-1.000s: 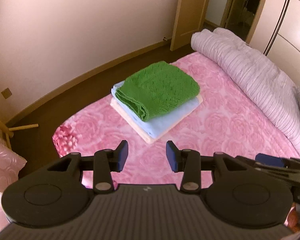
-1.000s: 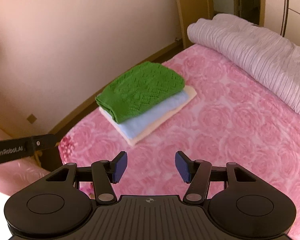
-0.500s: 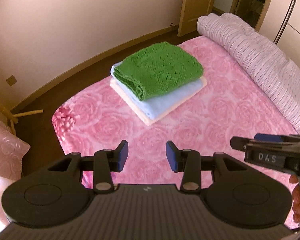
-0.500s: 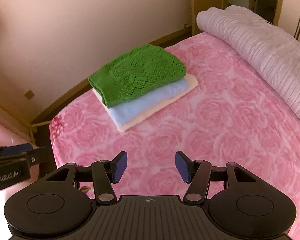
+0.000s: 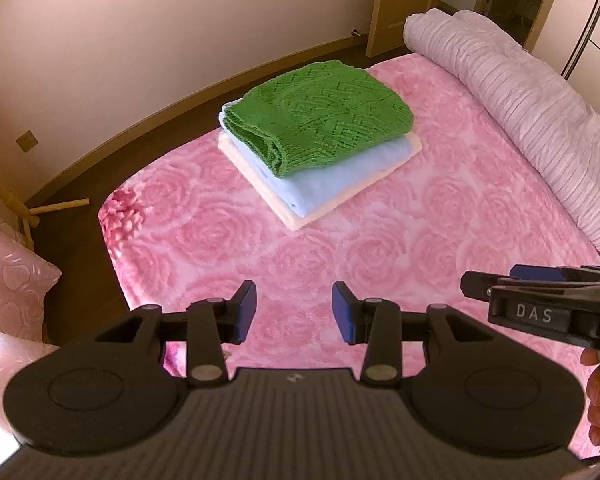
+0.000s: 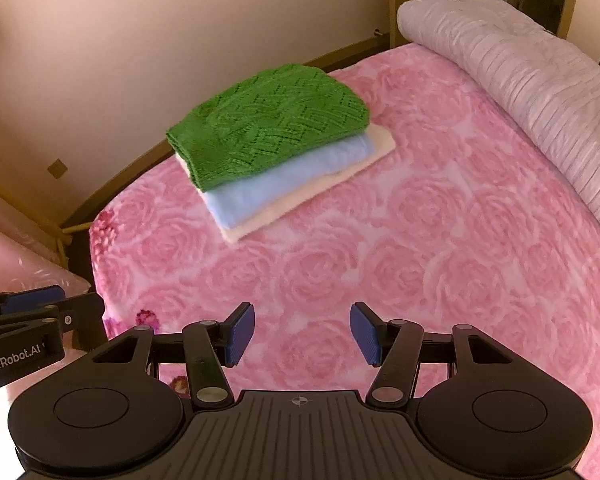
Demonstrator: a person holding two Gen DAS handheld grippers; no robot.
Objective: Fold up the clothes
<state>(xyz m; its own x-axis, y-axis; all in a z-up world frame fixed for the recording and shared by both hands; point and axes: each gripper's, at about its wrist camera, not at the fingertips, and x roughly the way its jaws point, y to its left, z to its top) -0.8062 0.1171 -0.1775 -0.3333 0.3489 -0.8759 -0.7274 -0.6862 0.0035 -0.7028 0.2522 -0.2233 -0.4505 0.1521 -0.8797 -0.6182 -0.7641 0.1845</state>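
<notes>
A stack of folded clothes lies on the pink rose-patterned bed (image 5: 400, 248) near its far corner: a green knit sweater (image 5: 320, 114) on top, a light blue garment (image 5: 340, 172) under it, a cream one (image 5: 320, 212) at the bottom. The stack also shows in the right wrist view, with the green sweater (image 6: 268, 120) on top. My left gripper (image 5: 294, 312) is open and empty, held above the bed well short of the stack. My right gripper (image 6: 302, 334) is open and empty, also short of the stack. It shows from the side in the left wrist view (image 5: 540, 304).
A rolled lilac striped duvet (image 5: 520, 112) lies along the bed's right side. A pink pillow (image 5: 8, 292) sits at the left. The bed's left edge drops to a dark floor (image 5: 80, 184) by the beige wall. A wooden door (image 5: 408, 0) stands beyond.
Both grippers have drawn back and tilted, so the stack sits higher and farther in both views. The right gripper has come into the left wrist view. Both stay open.
</notes>
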